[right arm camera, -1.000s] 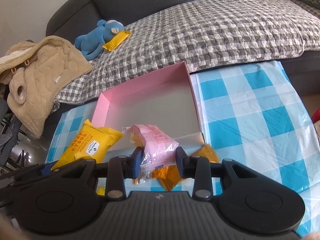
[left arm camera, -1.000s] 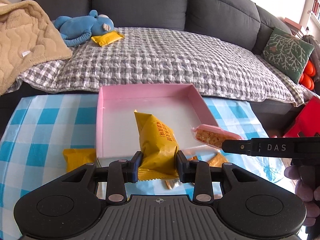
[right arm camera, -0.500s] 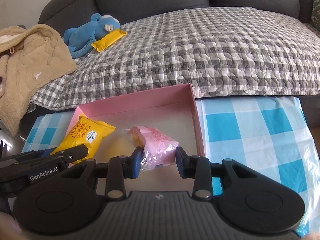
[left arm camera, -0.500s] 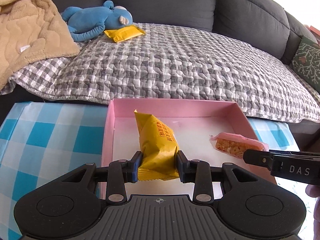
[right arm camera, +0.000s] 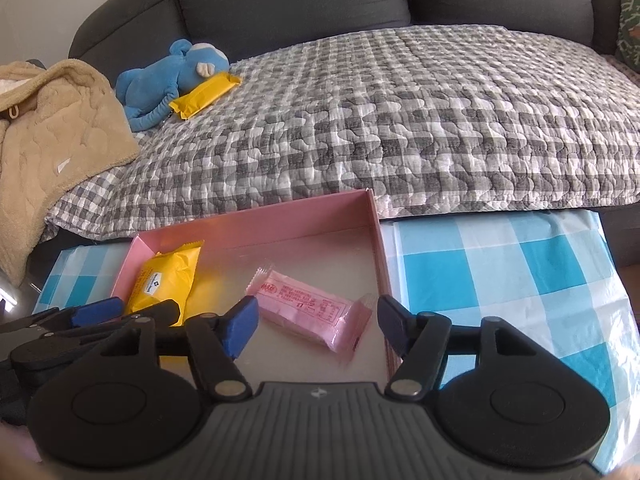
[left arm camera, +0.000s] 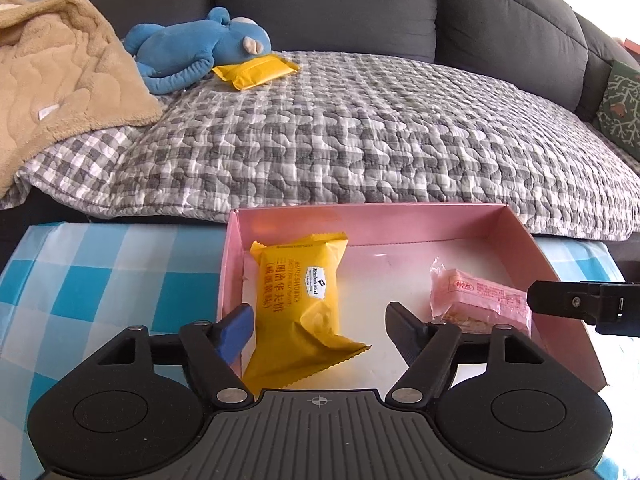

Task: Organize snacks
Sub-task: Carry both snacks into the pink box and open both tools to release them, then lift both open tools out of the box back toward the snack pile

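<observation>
Nearest me, my left gripper (left arm camera: 318, 322) and right gripper (right arm camera: 314, 322) are opening, fingers off the yellow packet (left arm camera: 298, 304) and pink packet (right arm camera: 310, 306), both lying in the pink box (left arm camera: 368, 224). Another yellow packet on the sofa (left arm camera: 256, 72) remains, I judge.

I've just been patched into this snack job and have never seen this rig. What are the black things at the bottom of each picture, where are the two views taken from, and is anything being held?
There is no robot arm. A person carries a hand-held gripper in each hand, with a fisheye camera on each looking forward along its two fingers. The black shapes are those tools.

The left wrist view shows the left hand-held gripper; the right wrist view shows the right hand-held gripper.

A pink box sits on a blue checked tablecloth before a sofa. In it lie a yellow snack pack and a pink snack pack. Both sets of jaws are opening, each pack lying loose between them, so nothing is held. Another yellow pack lies on the sofa by a blue plush toy.
</observation>
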The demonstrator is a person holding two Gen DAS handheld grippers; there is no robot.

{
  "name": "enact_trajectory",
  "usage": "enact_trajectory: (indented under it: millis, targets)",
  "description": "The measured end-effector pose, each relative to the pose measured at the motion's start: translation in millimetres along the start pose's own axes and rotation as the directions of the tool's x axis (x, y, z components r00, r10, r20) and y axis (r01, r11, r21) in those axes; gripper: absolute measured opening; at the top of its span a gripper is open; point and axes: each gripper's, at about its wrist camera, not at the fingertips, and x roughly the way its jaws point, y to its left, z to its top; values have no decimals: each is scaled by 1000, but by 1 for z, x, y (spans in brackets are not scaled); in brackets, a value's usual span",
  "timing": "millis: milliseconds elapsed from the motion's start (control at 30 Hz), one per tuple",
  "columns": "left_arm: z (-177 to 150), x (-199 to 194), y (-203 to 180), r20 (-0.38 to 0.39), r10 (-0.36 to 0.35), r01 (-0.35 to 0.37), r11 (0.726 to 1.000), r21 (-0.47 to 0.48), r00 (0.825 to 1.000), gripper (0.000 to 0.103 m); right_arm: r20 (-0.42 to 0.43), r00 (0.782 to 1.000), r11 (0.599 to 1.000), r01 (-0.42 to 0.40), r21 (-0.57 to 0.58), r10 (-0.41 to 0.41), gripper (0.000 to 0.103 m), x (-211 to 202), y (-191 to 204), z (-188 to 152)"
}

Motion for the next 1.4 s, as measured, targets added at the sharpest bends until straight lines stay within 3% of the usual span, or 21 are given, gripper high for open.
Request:
enact_trajectory:
  millis: [233,533,933,1400]
  targets:
    - [-3,-14,-2,-14,-9,10,1000,17,1000,86,-1,1000,1000,18,15,-18,80,-12,-1,-3]
    - [-12,-46,-4,-23,-34,34,999,13,999,91,-6,1000,1000,25,15,-25,89,-41,0,-15]
    - [-38,-95,-1,-31,-54,54,999,4,998,96,-42,999,999,31,7,-31,94,-77,7,-43]
    - [-84,-133,0,-65,-46,51,996,74,997,97,-76,997,1000,4,-9,-5,97,-104,20,-86]
